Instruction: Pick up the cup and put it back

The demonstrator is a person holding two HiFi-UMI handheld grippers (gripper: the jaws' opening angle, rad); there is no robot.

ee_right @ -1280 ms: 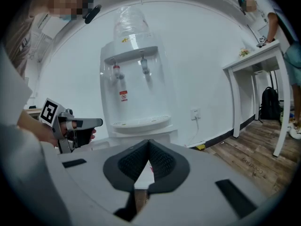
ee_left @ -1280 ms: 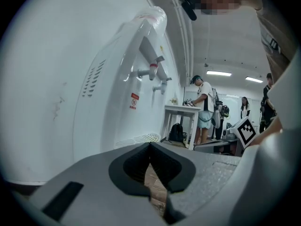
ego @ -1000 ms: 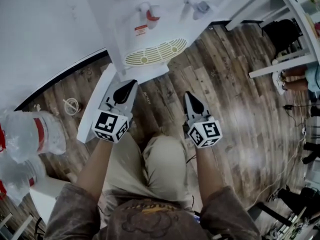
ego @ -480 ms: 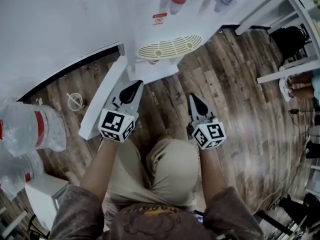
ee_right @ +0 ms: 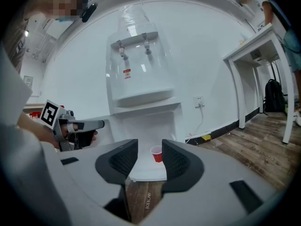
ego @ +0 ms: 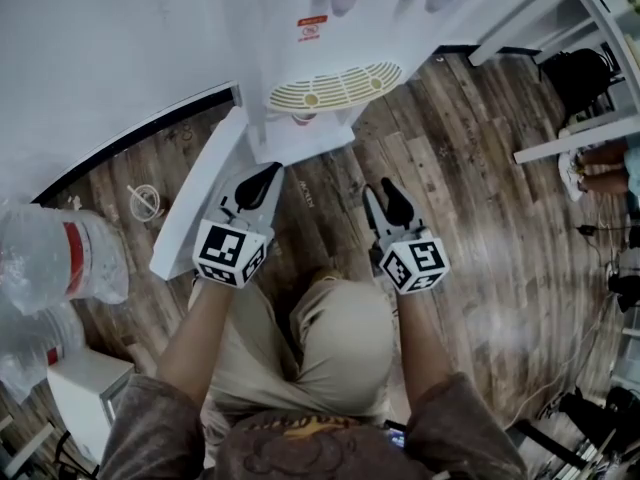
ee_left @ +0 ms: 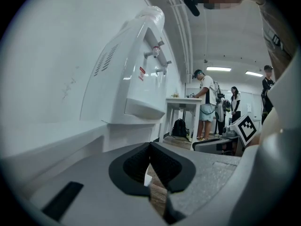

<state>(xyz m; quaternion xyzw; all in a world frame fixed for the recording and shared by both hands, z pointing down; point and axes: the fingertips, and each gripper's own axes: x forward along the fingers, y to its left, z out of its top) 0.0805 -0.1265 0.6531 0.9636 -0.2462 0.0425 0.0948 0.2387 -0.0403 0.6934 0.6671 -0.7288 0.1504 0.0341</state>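
head view: the water dispenser [ego: 330, 28] fills the top. a red spot under its drip grille [ego: 335, 85] is probably the cup [ego: 303, 120], set in the dispenser's lower recess. my 2 grippers hang in front of the dispenser, well apart from the cup. the left gripper [ego: 262, 175] has its jaws together and the right gripper [ego: 385, 192] shows a narrow gap.

left gripper view: the left gripper [ee_left: 149, 149] is closed pad to pad on nothing. the dispenser [ee_left: 136, 79] rises beside it, and no cup shows here.

right gripper view: the right gripper [ee_right: 149, 147] has just been opening its jaws, which stand partly apart and empty. through the gap i see the cup [ee_right: 157, 154] upright in the recess at the foot of the dispenser [ee_right: 138, 74], far ahead.

i judge it a thin plastic cup: light, easy to tip and easy to crush. i cannot tell if it holds anything. i'd take it across the wall just under the stiffer rim, with a soft squeeze and a wider gap.
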